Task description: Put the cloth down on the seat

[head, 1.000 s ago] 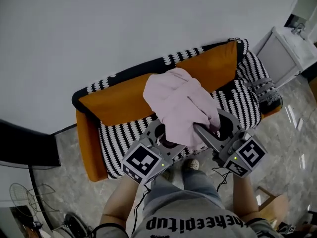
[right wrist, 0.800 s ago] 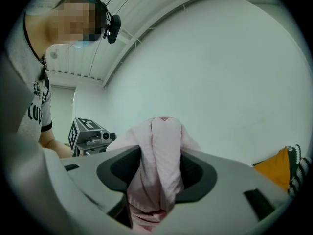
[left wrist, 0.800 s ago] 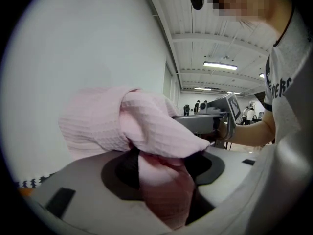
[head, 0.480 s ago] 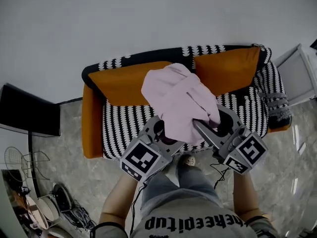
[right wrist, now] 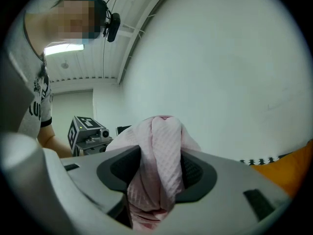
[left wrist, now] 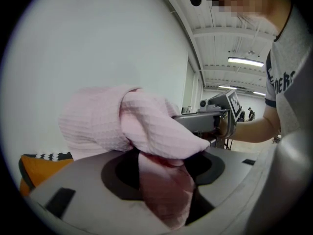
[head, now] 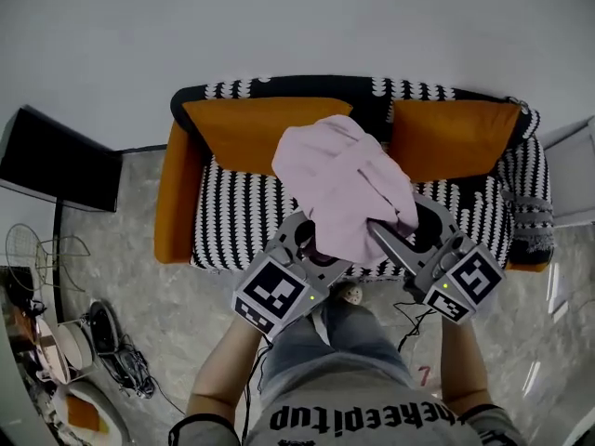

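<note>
A pink waffle-weave cloth hangs bunched in the air between my two grippers, above the sofa. My left gripper is shut on the cloth's near-left part; its jaws pinch a fold. My right gripper is shut on the cloth's right part. The seat is a sofa cushion in a black-and-white striped cover, below and behind the cloth. Both grippers are held in front of the sofa's front edge, above the person's legs.
The sofa has orange back cushions and an orange left arm. A white wall stands behind it. A dark panel is at left. Cables and clutter lie on the grey marble floor at lower left.
The view has swung so the sofa now sits squarer and more centred. Both grippers still hold the cloth in the same pose; it hangs slightly nearer the seat's middle.
</note>
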The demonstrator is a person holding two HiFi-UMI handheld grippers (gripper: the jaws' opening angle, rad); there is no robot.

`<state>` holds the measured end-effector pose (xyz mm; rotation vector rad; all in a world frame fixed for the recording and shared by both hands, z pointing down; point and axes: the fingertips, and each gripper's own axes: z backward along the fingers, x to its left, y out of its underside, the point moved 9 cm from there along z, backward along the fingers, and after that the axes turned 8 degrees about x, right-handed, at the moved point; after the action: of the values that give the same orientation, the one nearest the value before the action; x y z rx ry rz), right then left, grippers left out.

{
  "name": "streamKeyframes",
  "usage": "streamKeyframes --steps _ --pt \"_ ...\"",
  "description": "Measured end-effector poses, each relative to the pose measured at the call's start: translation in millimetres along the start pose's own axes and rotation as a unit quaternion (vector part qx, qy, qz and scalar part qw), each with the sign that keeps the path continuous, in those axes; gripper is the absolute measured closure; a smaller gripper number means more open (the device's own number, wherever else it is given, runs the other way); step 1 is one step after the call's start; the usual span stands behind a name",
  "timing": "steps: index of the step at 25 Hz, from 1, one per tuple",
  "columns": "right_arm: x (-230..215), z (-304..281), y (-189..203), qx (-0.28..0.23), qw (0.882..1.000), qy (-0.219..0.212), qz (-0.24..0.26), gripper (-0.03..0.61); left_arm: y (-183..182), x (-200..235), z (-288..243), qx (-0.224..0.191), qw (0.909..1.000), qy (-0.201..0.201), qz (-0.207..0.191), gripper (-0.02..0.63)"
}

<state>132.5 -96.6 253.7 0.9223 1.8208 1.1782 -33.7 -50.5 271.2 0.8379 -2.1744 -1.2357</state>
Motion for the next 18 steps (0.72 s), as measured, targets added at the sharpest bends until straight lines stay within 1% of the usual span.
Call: streamKeyframes --steps 9,15,18 --pt "-13 -17 17 0.027 0.999 -0.032 -0.006 0.368 19 4 -9 0.018 0.9991 -0.031 0.023 0.348" --pt "-19 -21 29 0.048 0.998 -0.041 -0.008 0.368 31 3 -17 0.028 0.9981 -0.038 0.038 0.348" --pt "-24 -30 39 0.062 0.997 -0.044 -0.010 0.368 42 8 -24 0.036 0.9974 -0.039 0.048 0.348"
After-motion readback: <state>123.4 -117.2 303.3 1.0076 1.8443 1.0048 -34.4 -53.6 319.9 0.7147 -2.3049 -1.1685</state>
